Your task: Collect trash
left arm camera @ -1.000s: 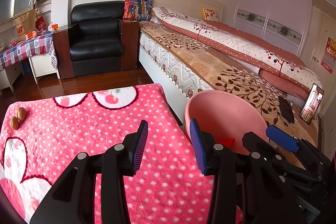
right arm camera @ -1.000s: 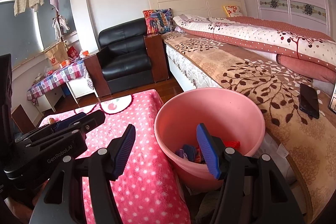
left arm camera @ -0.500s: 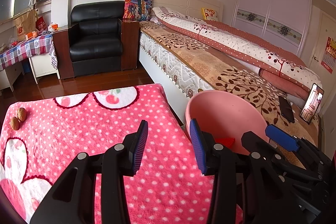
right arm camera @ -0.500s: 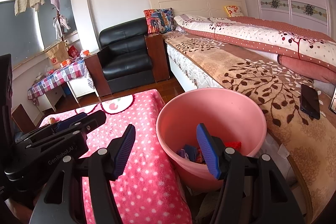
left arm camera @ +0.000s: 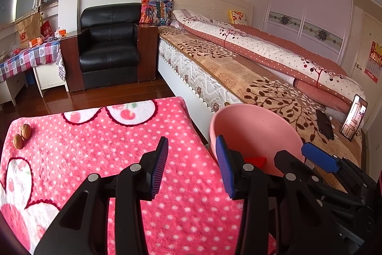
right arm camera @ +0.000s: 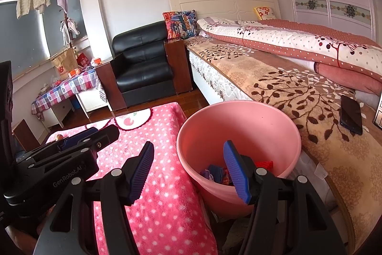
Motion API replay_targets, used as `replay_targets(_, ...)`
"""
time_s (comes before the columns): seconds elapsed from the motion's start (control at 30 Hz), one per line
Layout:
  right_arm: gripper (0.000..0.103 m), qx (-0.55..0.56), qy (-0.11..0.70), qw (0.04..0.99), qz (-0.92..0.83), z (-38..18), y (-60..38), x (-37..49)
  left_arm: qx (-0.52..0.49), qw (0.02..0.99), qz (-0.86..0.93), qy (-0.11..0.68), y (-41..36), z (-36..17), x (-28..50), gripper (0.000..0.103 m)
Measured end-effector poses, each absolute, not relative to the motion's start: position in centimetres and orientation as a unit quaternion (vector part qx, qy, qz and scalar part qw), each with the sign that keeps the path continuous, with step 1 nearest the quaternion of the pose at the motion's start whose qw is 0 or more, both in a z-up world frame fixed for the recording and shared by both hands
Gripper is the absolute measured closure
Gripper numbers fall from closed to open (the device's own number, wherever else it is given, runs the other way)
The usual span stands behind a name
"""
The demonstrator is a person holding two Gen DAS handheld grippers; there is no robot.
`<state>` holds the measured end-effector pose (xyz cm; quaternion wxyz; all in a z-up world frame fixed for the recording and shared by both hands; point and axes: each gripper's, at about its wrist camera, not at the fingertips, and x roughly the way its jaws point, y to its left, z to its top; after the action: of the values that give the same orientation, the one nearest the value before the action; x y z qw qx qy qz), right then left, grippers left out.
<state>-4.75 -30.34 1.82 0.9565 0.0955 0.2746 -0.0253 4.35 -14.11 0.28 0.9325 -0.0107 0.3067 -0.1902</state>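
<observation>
- The left gripper (left arm camera: 191, 164) hangs above a surface draped in a pink dotted blanket (left arm camera: 100, 159), its blue-padded jaws spread apart with nothing between them
- The right gripper (right arm camera: 188, 171) is also spread and empty; it hangs over the gap between the blanket's edge and a pink bucket (right arm camera: 238, 116), with its right pad over the bucket's mouth
- The bucket stands between the blanket-covered surface and a bed (right arm camera: 286, 87); inside lie a few collected scraps (right arm camera: 214, 172) in blue, purple and red
- Two walnuts (left arm camera: 22, 135) sit close together at the far left corner of the blanket, well apart from both grippers; they look like the only loose items left there, though whether they count as trash is a guess
- Risk: walnuts are round and hard, so an off-centre squeeze could shoot one off the blanket's edge onto the wooden floor
- Risk: the two grippers sit just beside each other, so a reach across could knock them together, or clip the bucket rim and tip it
- Around: a black armchair (left arm camera: 109, 47) beyond the blanket, a small side table with a checked cloth (left arm camera: 28, 56) at far left, and a dark phone (right arm camera: 351, 114) lying on the bed; none of these blocks the way to the walnuts
</observation>
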Motion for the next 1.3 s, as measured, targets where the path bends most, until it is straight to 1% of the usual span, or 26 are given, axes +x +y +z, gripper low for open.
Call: replay_targets(1.3, 0.043, 0.098, 0.280, 0.955, -0.024, 1.32, -30.53, -4.91, -0.010, 0.930, -0.192, 0.312, -14.13, -0.45, 4.84, 0.061)
